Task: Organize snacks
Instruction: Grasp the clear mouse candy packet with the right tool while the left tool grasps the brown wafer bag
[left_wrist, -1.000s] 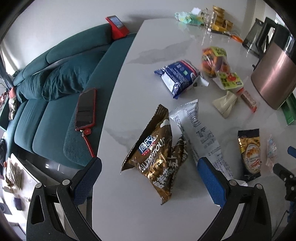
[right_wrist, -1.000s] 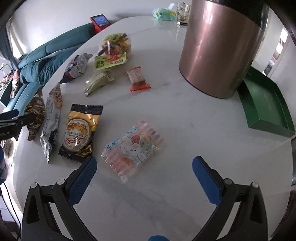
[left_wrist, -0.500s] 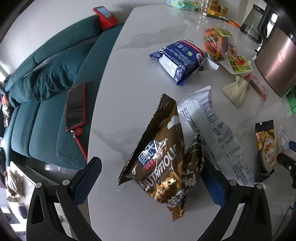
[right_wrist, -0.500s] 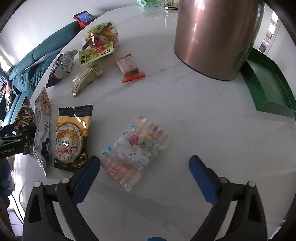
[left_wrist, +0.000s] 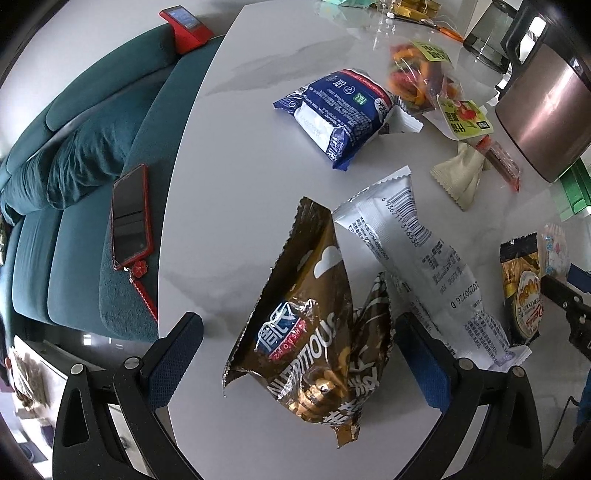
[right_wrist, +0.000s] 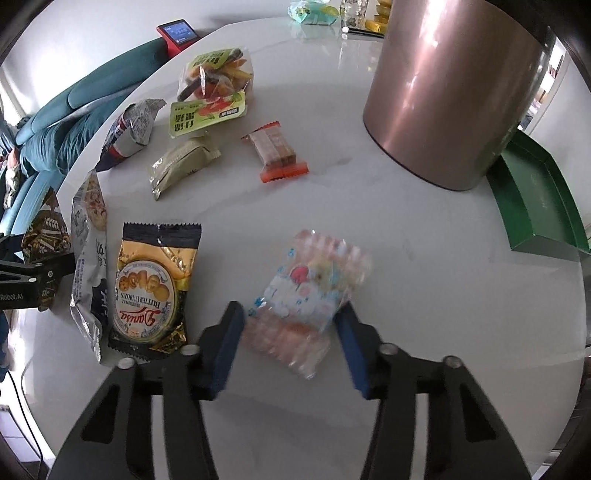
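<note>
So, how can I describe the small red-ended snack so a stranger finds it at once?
Start at the big copper-coloured canister on the white table. Just to its left in the right wrist view lies the small clear wrapper. It alone shows brown blocks inside and has a red crimped end.

The brown snack bag reads "NUTRITIOUS" in white, below a blue and red logo with Chinese characters. The silver packet bears a barcode and the date code "250726 D". The black and gold packet says "Danisa" and "BUTTER COOKIES".
</note>
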